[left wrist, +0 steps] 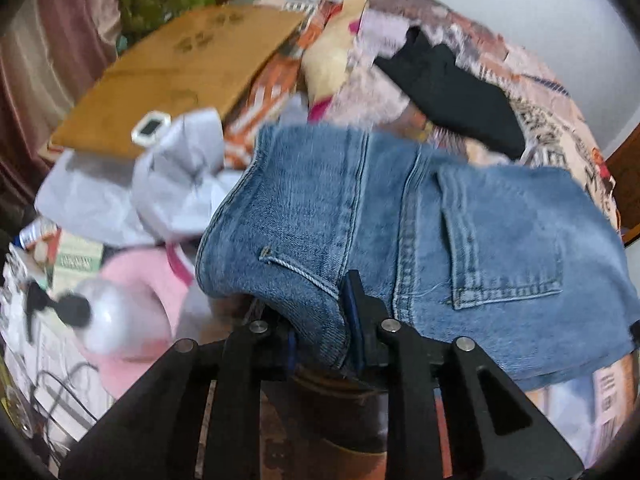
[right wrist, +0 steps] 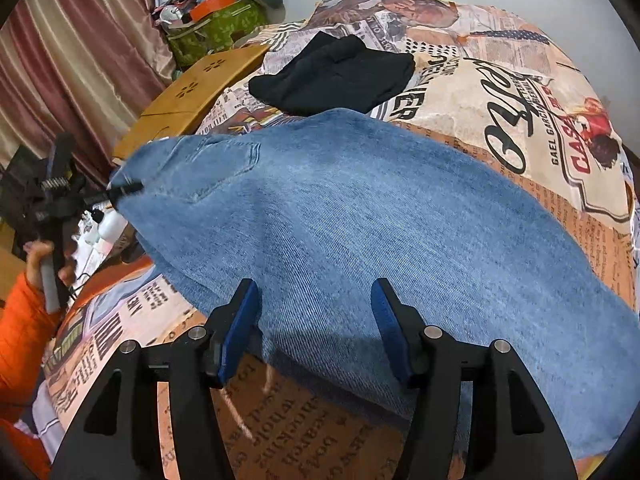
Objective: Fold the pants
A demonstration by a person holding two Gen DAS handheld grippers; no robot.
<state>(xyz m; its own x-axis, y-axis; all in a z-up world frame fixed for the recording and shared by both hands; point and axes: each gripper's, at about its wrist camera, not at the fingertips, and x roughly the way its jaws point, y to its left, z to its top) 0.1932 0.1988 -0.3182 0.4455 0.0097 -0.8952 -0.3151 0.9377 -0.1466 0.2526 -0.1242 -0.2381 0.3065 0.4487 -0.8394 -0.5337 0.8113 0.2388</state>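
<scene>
Blue denim pants (right wrist: 360, 220) lie across a bed with a newspaper-print cover (right wrist: 520, 92). My left gripper (left wrist: 320, 320) is shut on the waist end of the pants (left wrist: 400, 220), which bunches between the fingers; a back pocket (left wrist: 500, 248) shows to the right. In the right wrist view the left gripper (right wrist: 128, 190) holds the pants' far left end, lifted a little. My right gripper (right wrist: 316, 320) is open, its blue pads (right wrist: 240, 328) just above the near edge of the leg, holding nothing.
A black garment (right wrist: 336, 76) lies on the bed beyond the pants. A wooden lap table (right wrist: 192, 96) and a green box (right wrist: 212, 28) stand at the far left by curtains. Grey and pink clothes (left wrist: 132, 200) and a white bottle (left wrist: 108, 316) clutter the left side.
</scene>
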